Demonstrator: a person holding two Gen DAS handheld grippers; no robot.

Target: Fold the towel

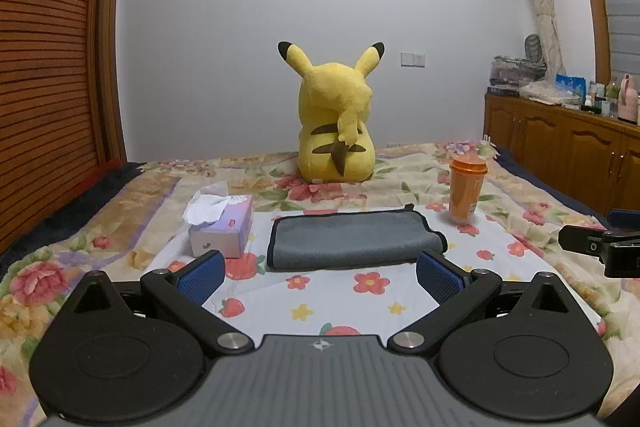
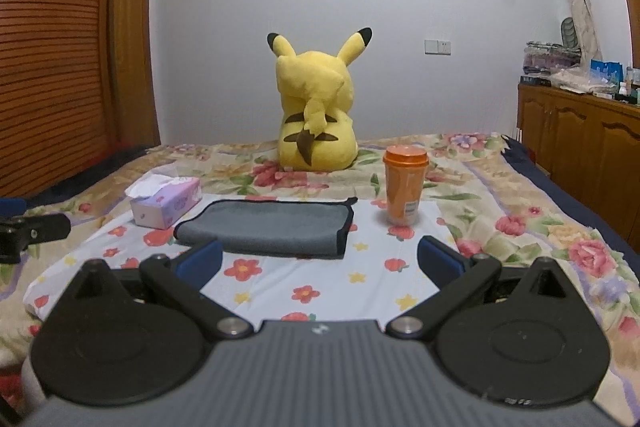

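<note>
1. A slatted wooden door (image 1: 44,67) stands at the far left, beside the bed (image 1: 120,211); the bed carries a floral blanket and, over its middle, a white sheet (image 1: 340,303) printed with flowers and strawberries.
2. The left gripper (image 1: 320,277) hangs low over the near part of the sheet; its blue-padded fingers (image 1: 200,277) stand wide apart with nothing between them; in the right wrist view its black tip shows at the left edge.
3. A purple tissue box (image 1: 222,231) sits on the sheet just left of the towel, a white tissue sticking up from its top.
4. The towel (image 1: 352,241), grey with a dark trimmed edge, lies on the sheet ahead of both grippers, between the tissue box and the cup; it looks doubled over, its near edge rounded like a fold and trimmed edges stacked at the right end; neither gripper touches it.
5. A yellow plush toy (image 1: 336,123) sits upright behind the towel, its back to the cameras, near the pale wall.
6. An orange lidded cup (image 1: 466,191) stands upright to the right of the towel, apart from it.
7. The right gripper (image 2: 320,261) also hovers over the near sheet; its blue fingers (image 2: 440,261) are spread wide and hold nothing.
8. A wooden cabinet (image 1: 560,143) lines the right wall, cluttered with bottles and bags.
</note>
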